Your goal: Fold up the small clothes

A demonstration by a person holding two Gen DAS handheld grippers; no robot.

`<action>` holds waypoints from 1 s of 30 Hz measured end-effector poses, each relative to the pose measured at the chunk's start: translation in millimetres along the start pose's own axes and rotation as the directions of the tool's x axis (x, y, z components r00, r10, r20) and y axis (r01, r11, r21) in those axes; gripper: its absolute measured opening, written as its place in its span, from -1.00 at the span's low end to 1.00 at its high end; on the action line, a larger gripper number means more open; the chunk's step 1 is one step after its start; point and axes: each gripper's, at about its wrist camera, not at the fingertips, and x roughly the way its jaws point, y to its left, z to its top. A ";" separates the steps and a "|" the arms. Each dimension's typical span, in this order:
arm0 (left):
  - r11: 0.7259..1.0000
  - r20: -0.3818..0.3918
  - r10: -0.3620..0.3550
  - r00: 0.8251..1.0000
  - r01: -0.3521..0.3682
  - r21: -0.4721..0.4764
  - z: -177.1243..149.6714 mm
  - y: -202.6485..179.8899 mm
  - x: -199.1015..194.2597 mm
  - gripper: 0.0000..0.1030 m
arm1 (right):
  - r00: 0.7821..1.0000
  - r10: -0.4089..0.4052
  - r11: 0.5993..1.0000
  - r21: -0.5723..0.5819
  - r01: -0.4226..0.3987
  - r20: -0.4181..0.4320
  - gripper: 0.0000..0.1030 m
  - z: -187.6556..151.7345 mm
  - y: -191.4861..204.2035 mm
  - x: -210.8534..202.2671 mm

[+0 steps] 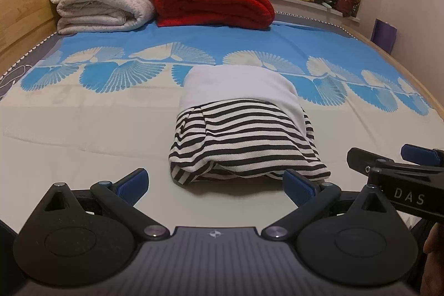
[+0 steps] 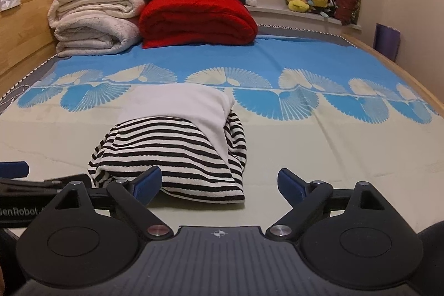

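Bedspread [image 1: 83, 129] — striped garment [image 1: 244, 146] centred

Left gripper [image 1: 216, 186], right gripper [image 2: 219, 185]: jaws apart.

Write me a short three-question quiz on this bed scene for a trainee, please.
1. True or false: the left gripper grips the striped garment.
2. What lies on the striped garment's far part? A) red blanket B) white cloth C) plush shark
3. Fill in: both grippers are ____.

Key: 1 false, its open fingers are empty. 2 B, the white cloth. 3 open; the right gripper holds nothing either.
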 end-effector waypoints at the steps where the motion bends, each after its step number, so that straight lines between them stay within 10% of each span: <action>1: 1.000 -0.002 -0.001 1.000 0.001 -0.002 -0.1 0.3 0.4 0.99 | 1.000 -0.001 1.000 0.001 0.001 0.000 0.76 0.0 -0.1 -0.1; 30: 1.000 -0.007 -0.003 1.000 0.003 -0.005 -1.8 1.0 2.7 0.99 | 1.000 -0.007 1.000 -0.014 0.007 -0.017 0.76 -2.5 2.1 2.2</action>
